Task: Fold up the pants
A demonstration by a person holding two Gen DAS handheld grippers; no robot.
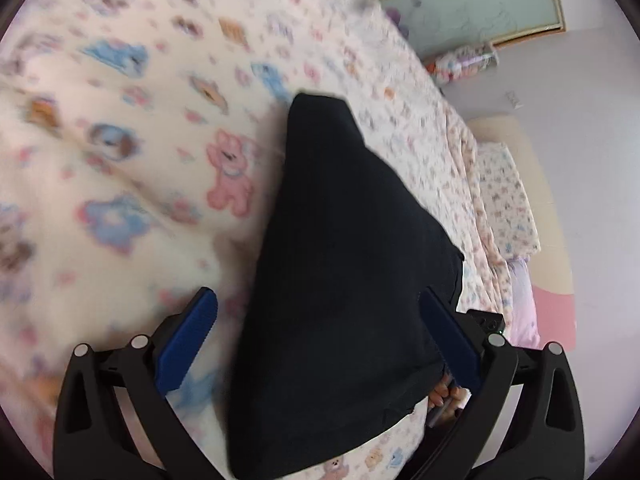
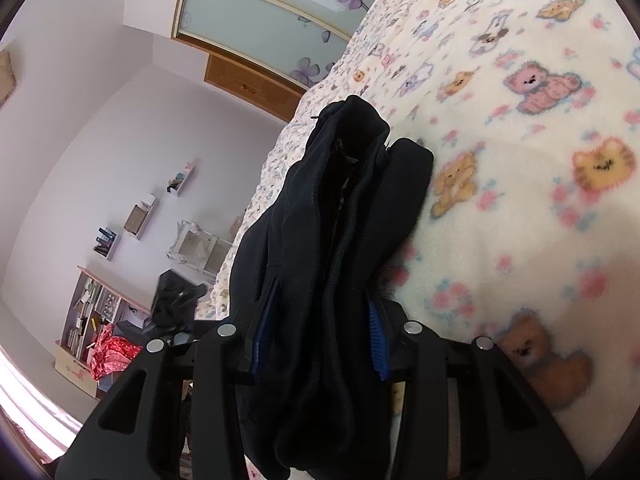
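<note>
The black pants (image 1: 344, 280) hang over the bed blanket (image 1: 120, 160) in the left wrist view. My left gripper (image 1: 316, 320) stands wide open, its blue pads on either side of the cloth, which drapes between them. In the right wrist view my right gripper (image 2: 320, 332) is shut on a thick bunch of the black pants (image 2: 340, 208), with the waistband end pointing away over the blanket (image 2: 520, 200). Its blue pads (image 2: 376, 340) are mostly buried in cloth.
The bed has a cream fleece blanket with teddy bear prints. A pillow (image 1: 504, 196) and headboard lie at the right in the left wrist view. A wardrobe with glass doors (image 2: 260, 20), wall shelves (image 2: 140, 216) and a cluttered desk (image 2: 100, 320) stand beyond the bed edge.
</note>
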